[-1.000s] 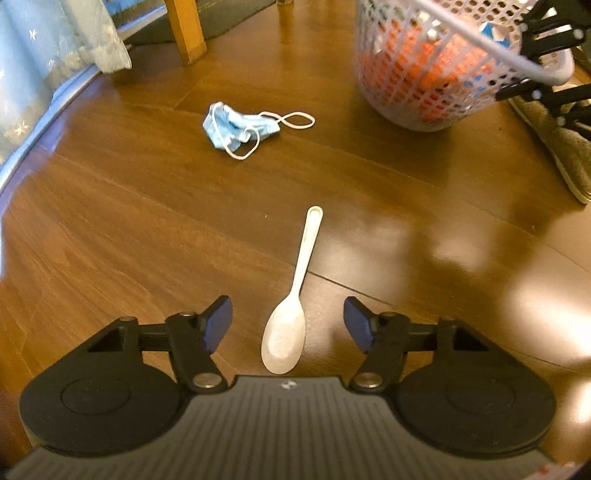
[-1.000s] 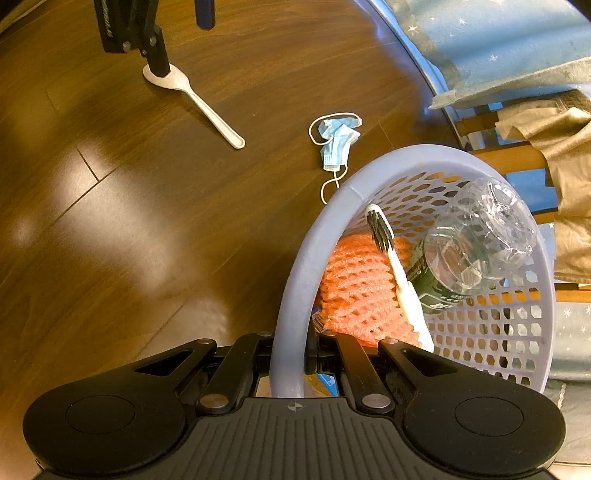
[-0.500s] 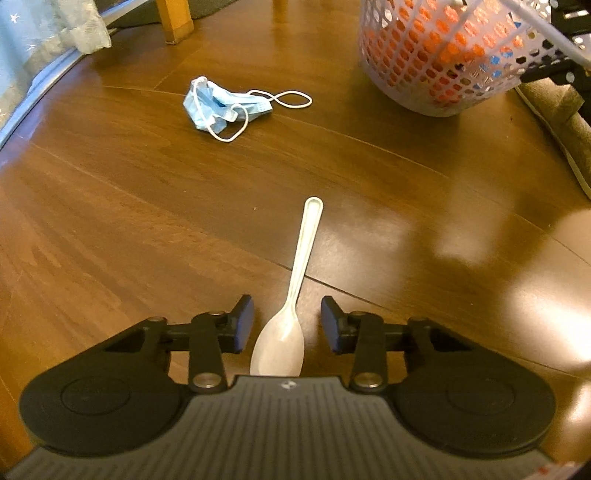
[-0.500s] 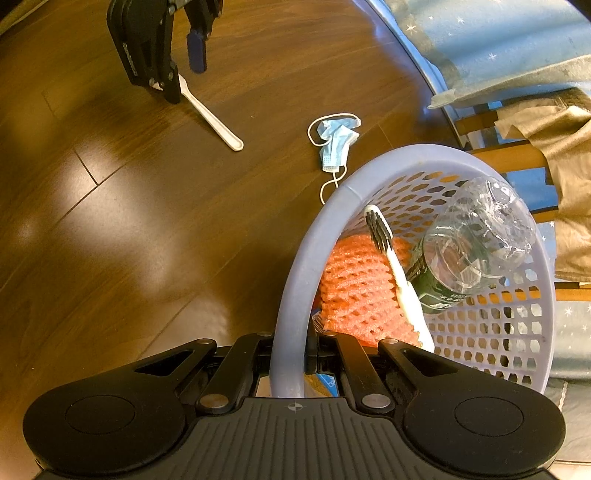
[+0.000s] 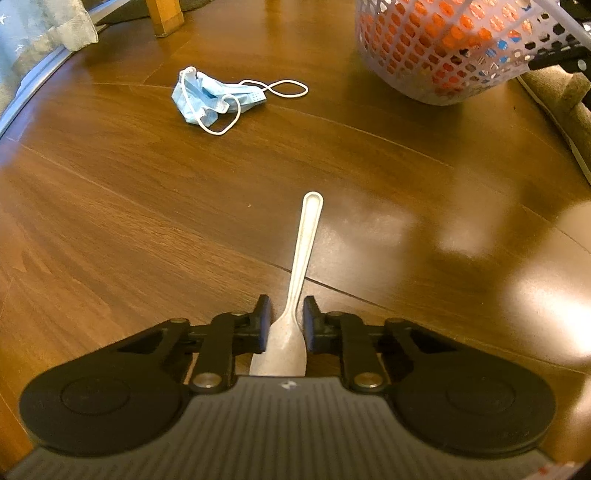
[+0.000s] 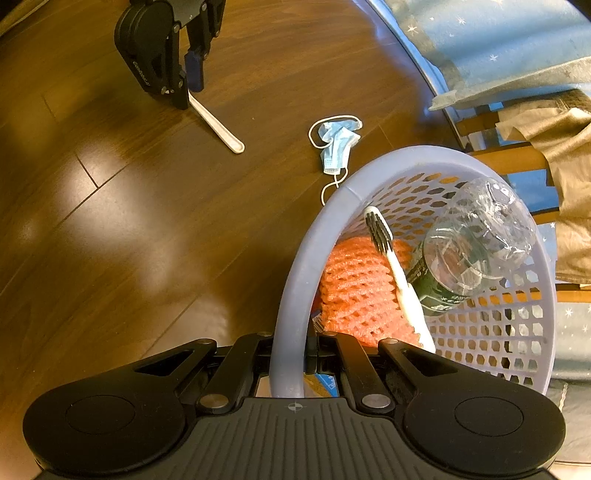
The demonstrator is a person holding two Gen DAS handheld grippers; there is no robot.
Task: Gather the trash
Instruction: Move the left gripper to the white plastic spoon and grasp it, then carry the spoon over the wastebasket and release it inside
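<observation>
A white plastic spoon [image 5: 301, 266] lies on the wooden floor, its bowl pinched between the fingers of my left gripper [image 5: 286, 325], handle pointing away. From the right wrist view the same spoon [image 6: 218, 127] sticks out of the left gripper [image 6: 190, 88]. My right gripper [image 6: 291, 354] is shut on the rim of a lilac mesh basket [image 6: 306, 254] that holds an orange foam net [image 6: 358, 291], a toothbrush [image 6: 395, 269] and a clear bottle [image 6: 476, 240]. A crumpled blue face mask [image 5: 214, 98] lies on the floor beyond the spoon.
The basket [image 5: 436, 48] hangs at the far right of the left wrist view. A wooden furniture leg [image 5: 164, 16] and a starred blue cloth [image 6: 491, 40] edge the floor. A brown cloth [image 6: 565, 158] hangs over wooden rails beside the basket.
My left gripper came down over the spoon and its fingers closed from wide open onto the spoon's bowl. The right gripper and basket held still.
</observation>
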